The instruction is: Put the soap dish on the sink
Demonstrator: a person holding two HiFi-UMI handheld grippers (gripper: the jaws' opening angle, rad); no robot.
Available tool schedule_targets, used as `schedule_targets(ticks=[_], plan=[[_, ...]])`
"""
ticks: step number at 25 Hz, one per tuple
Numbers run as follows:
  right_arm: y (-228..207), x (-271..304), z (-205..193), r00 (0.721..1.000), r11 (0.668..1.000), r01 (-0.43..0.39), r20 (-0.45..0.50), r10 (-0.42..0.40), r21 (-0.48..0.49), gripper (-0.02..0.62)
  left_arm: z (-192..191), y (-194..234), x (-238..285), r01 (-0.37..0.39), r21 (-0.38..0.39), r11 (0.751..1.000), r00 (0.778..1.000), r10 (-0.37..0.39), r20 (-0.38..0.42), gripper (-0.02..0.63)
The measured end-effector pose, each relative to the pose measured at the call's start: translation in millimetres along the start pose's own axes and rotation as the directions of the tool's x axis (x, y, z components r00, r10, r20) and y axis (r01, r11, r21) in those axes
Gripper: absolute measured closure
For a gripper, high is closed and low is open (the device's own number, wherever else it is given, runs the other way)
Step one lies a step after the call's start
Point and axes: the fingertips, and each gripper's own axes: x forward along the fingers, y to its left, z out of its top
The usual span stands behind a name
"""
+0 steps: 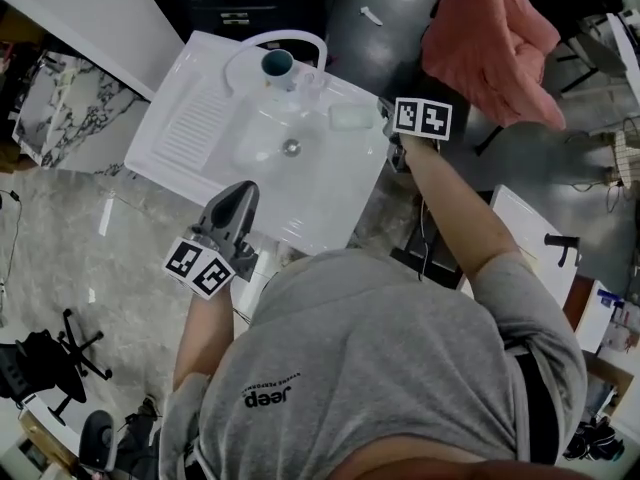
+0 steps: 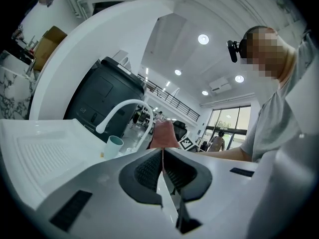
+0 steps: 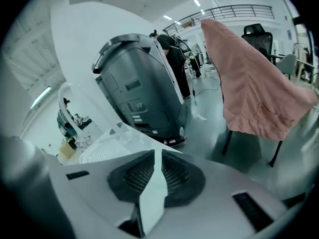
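The soap dish [image 1: 350, 116] is sitting on the sink's [image 1: 330, 213] rim, upper centre of the head view, so the task is looking done. The right gripper [image 1: 387, 116], just beside it, and the left gripper [image 1: 243, 192], lower left, are both keeping their jaws pressed together on nothing.

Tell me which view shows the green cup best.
The head view: it looks down into the cup, which stands on the back ledge of the sink under the tap. The left gripper view shows only its side, with the base hidden behind the left claw. The right gripper view does not show it.
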Motion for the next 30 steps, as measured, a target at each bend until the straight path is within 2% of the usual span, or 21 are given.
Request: schedule_targets(ticks=[4, 7, 12, 17, 19, 21, 24, 30], plan=[[33, -43, 19, 0.99, 0.986, -0.125, 0.05, 0.131, -0.115, 0.502, 12, -12, 10, 0.013, 0.034, 0.999, 1.0, -0.014, 0.016, 0.584], [62, -78, 26, 0.964, 0.942, -0.228, 0.08, 0.254, -0.244, 0.509, 21, -23, 18, 0.026, 0.06, 0.998, 0.999, -0.028, 0.026, 0.584], [110, -144, 32, 0.885, 0.821, -0.353, 0.124, 0.449, -0.449, 0.541, 37, -44, 28, 0.046, 0.103, 0.994, 0.998, -0.05, 0.044, 0.584], [134, -203, 17, 0.793, 0.691, -0.407, 0.145, 0.592, -0.598, 0.541, 40, -68, 33, 0.056, 0.153, 0.987, 0.997, -0.064, 0.044, 0.584], [144, -220, 12, 0.756, 0.641, -0.423, 0.141, 0.639, -0.641, 0.541, 43, -70, 35, 0.056, 0.171, 0.984, 0.997, -0.063, 0.041, 0.584], [151, -233, 7, 0.72, 0.607, -0.446, 0.139, 0.68, -0.658, 0.542, 46, -71, 37, 0.052, 0.179, 0.982, 0.997, -0.06, 0.038, 0.584], [153, -241, -4, 0.697, 0.595, -0.474, 0.137, 0.704, -0.649, 0.543, 47, -74, 38, 0.047, 0.194, 0.98, 0.998, -0.053, 0.028, 0.585], [146, -223, -25, 0.702, 0.622, -0.512, 0.128, 0.7, -0.592, 0.543, 41, -76, 38, 0.038, 0.212, 0.977, 0.999, -0.041, 0.009, 0.585]])
